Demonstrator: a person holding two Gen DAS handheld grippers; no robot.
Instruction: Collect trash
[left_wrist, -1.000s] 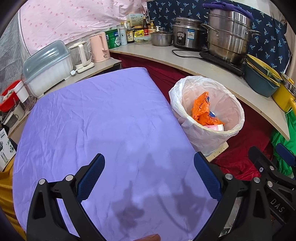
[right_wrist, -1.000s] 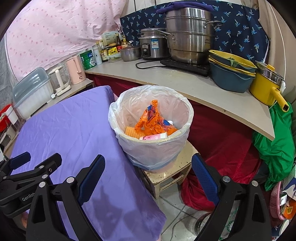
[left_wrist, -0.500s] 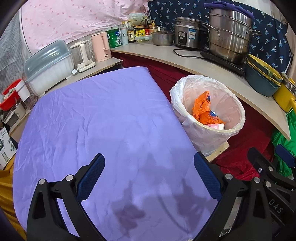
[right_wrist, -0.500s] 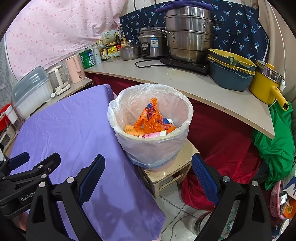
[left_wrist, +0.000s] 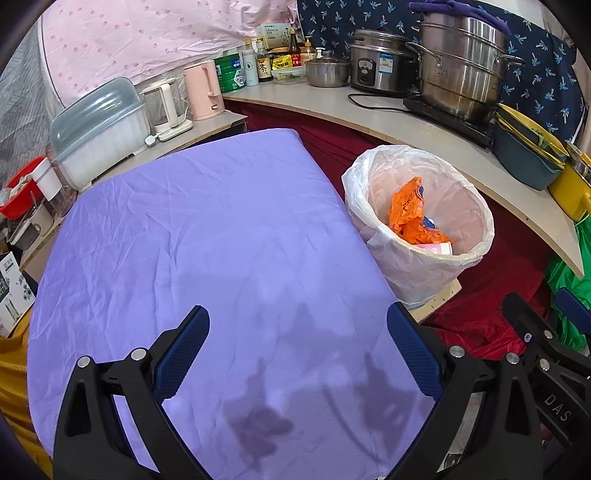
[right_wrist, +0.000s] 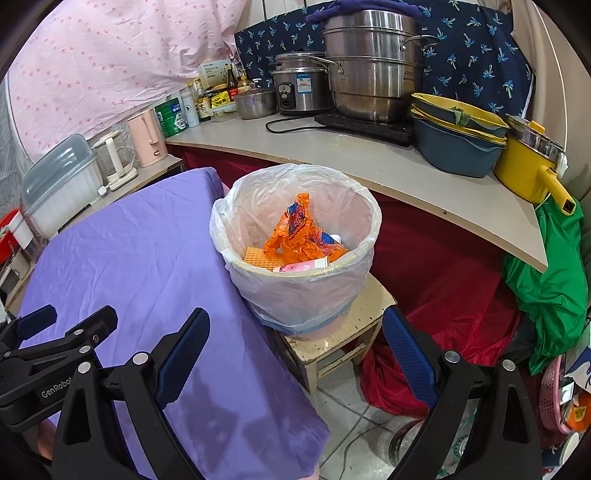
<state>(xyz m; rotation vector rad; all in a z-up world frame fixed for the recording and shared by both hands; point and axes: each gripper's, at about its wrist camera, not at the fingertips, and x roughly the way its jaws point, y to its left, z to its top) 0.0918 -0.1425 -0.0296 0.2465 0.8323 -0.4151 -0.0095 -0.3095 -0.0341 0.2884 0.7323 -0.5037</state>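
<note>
Both grippers, left (left_wrist: 297, 352) and right (right_wrist: 295, 354), gape wide and empty; the trash (right_wrist: 303, 240) sits in the bin (right_wrist: 295, 291) off the bare purple table's (left_wrist: 203, 240) right edge, so collecting looks finished.

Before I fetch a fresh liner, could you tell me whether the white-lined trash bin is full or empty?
Partly full: the trash bin holds an orange wrapper, a waffle-textured piece and a pink container low inside, below the rim.

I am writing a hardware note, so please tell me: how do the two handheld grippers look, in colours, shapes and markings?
Both are black plastic frames with silver rivets. The left gripper and the right gripper each carry two long fingers faced with dark blue textured pads. Seen from the other camera, the left body bears white "GenRobot" lettering and the right body "DAS". No cables or sleeves show.
</note>
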